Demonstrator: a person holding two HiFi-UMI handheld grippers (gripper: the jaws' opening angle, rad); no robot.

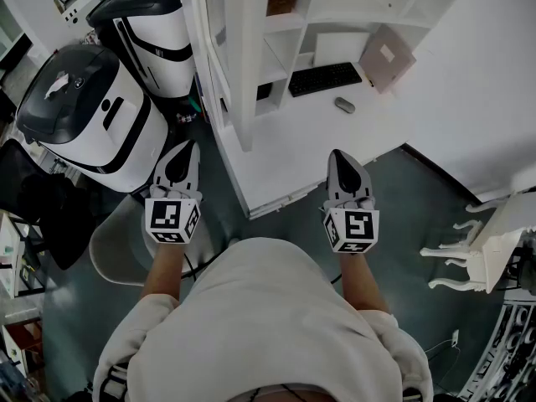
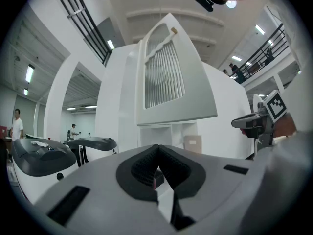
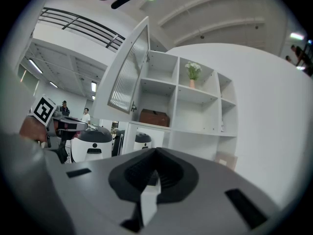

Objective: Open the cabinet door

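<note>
Cabinet door (image 3: pixel 128 72) stands swung wide off the white shelf unit (image 3: pixel 176 99), ahead of me and up. My left gripper (image 1: pixel 179 159) has its jaws together, nothing held. The right gripper (image 1: pixel 346 164) is likewise closed and empty. Both are clear of the door.

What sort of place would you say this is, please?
Probably a large robotics lab or demo hall: white robots parked by the cabinet, a railed balcony under a high ceiling, and other people standing about.
</note>
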